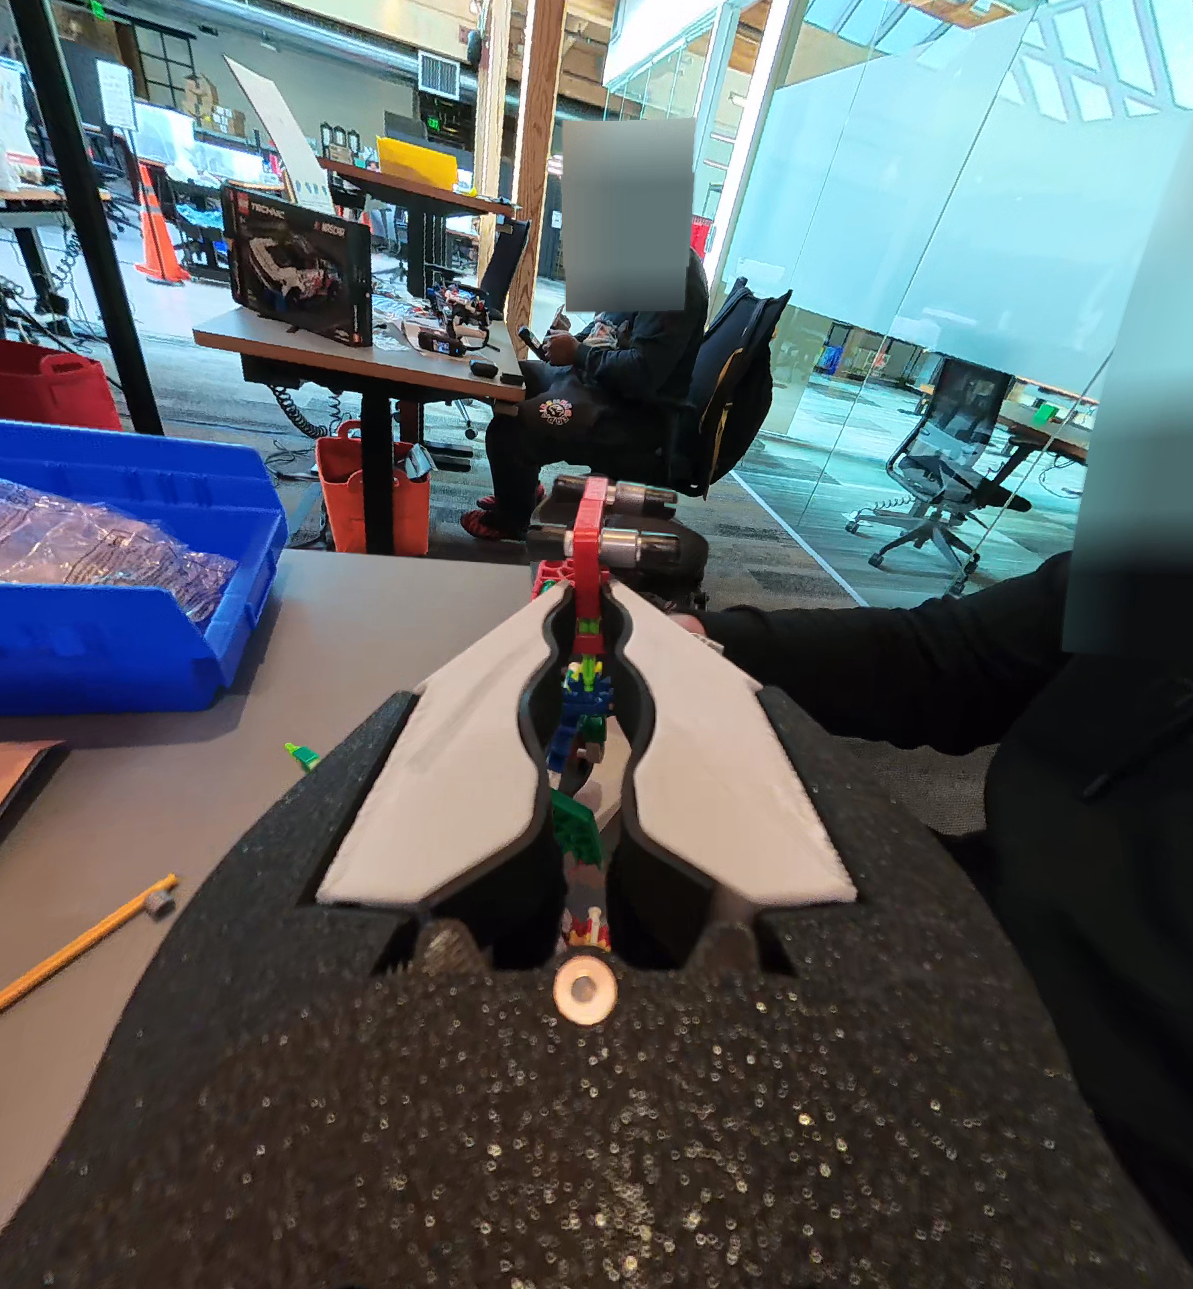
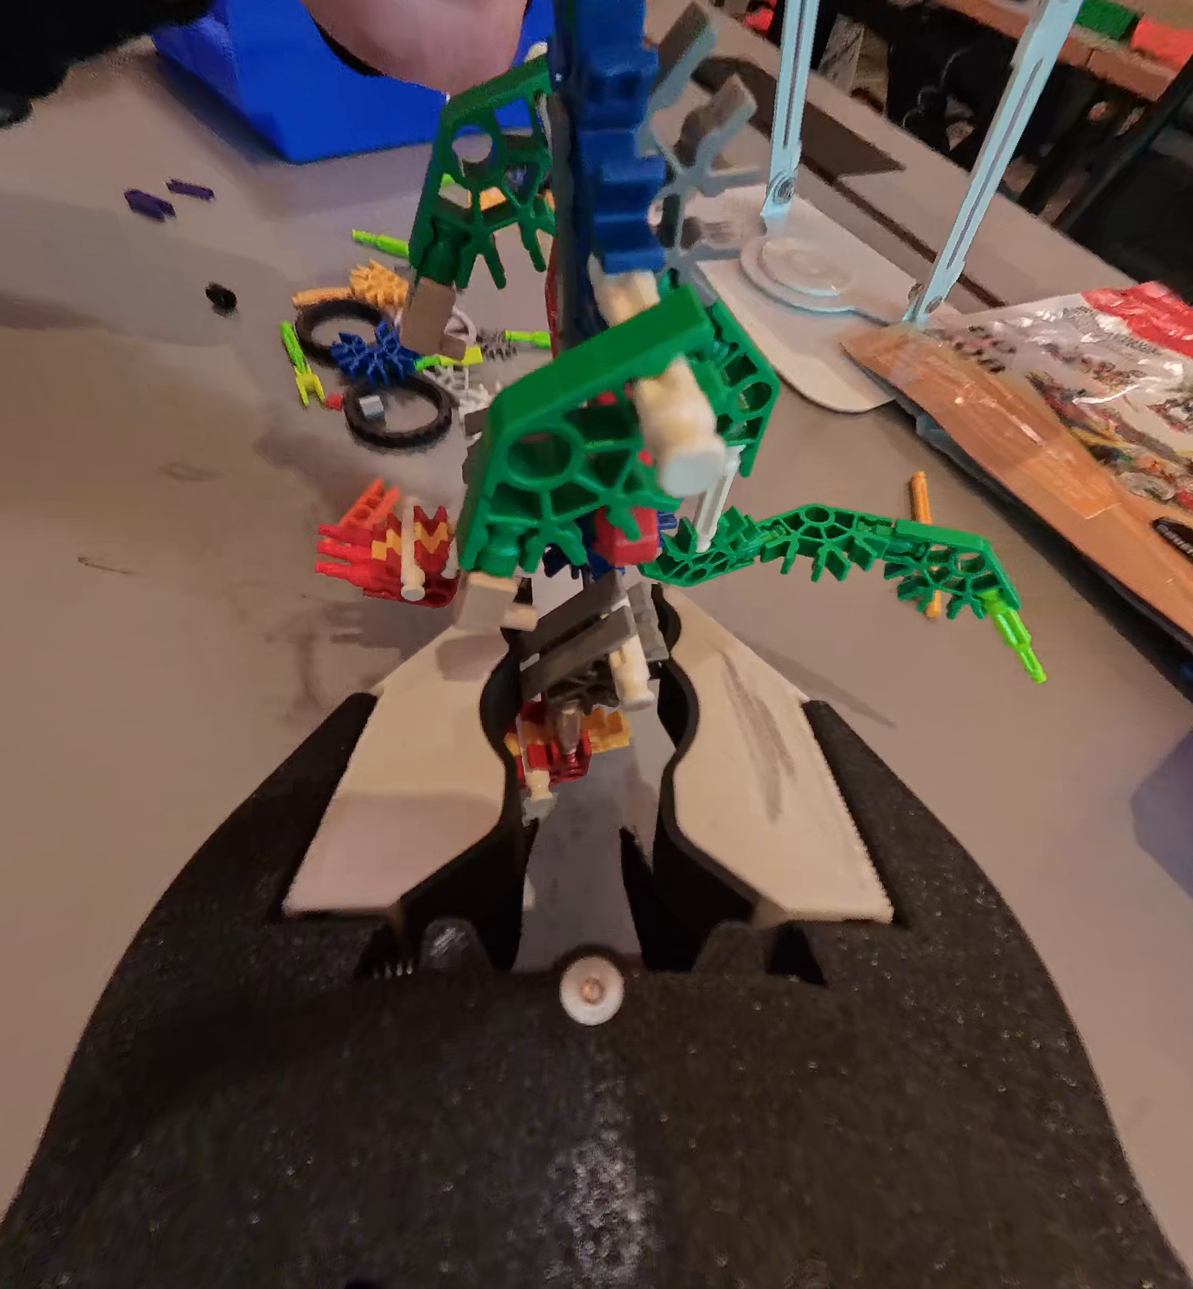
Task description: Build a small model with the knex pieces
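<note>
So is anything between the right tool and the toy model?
No. The right tool is already closed on the toy model at its grey lower end; nothing sits between them.

Bright daylight, wide-angle edge bending; right wrist view motion-blurred

We look level from the left gripper (image 1: 588,593) across the table edge toward the room. From the right gripper (image 2: 590,614) we tilt down on the grey table (image 2: 126,628). Both close views share the toy model (image 2: 593,432)
</note>
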